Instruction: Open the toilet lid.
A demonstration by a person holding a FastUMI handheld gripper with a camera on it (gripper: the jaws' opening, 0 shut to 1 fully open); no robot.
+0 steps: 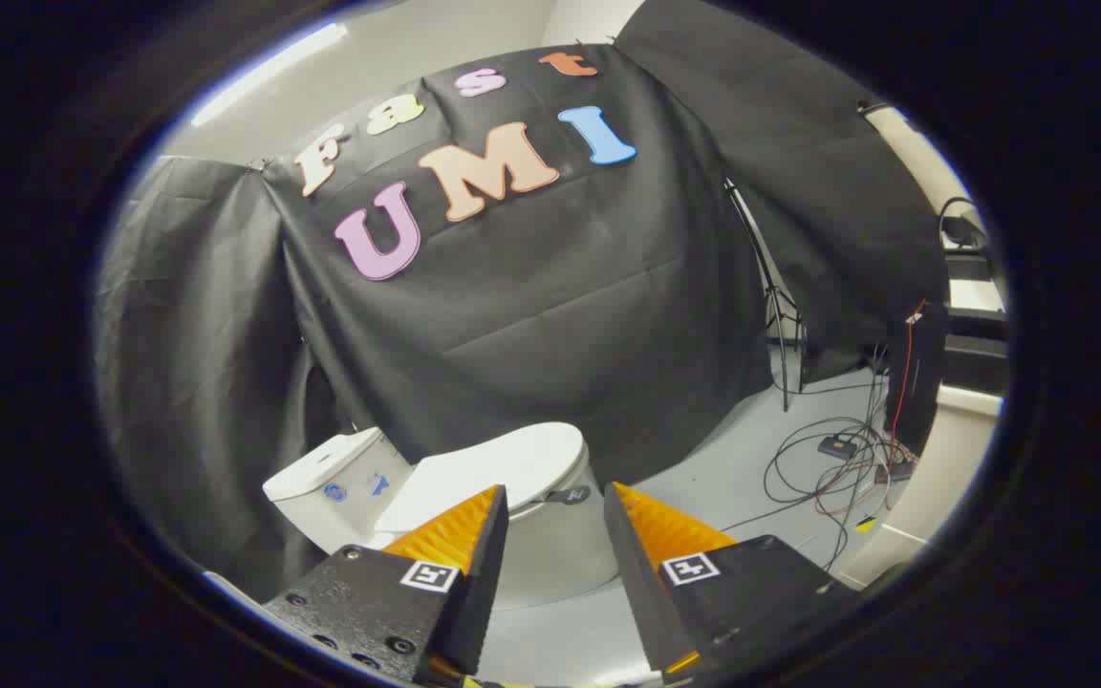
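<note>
1. Gripper view, gripper: gripper (555,502) is spread wide, nothing between the orange fingers (455,530). It hangs above and short of the target, touching nothing.

2. Gripper view, task thing: toilet (550,554) stands on the floor (723,459) against the black cloth wall (531,306), just ahead of and below the fingertips. Toilet lid (498,468) is down flat on the bowl. Its rounded front edge shows in the gap between the fingers; its rear part runs back behind the left finger toward the tank (331,487).

3. Gripper view, progress: nothing done yet as far as I can judge. Lid closed, no contact. Left to do: come down to the lid's front lip, get a finger under it or pinch it, swing it up and back toward the tank. So this is the approach stage.

4. Gripper view, hold point: small dark tab (570,495) sits at the lid's front edge, right between the fingertips. Can't tell whether it's a handle or a sticker. If it's a pull tab, it's the likely hold point.

5. Gripper view, containers: the bowl is the only container and it's covered, so contents can't be seen. Tank is lidded too, with blue marks on its front.

6. Gripper view, surroundings: loose cables (828,459) on the floor to the right, well apart from the toilet. Stand legs (780,334) by the cloth edge. Neither is in the lid's swing path, by my read.
</note>
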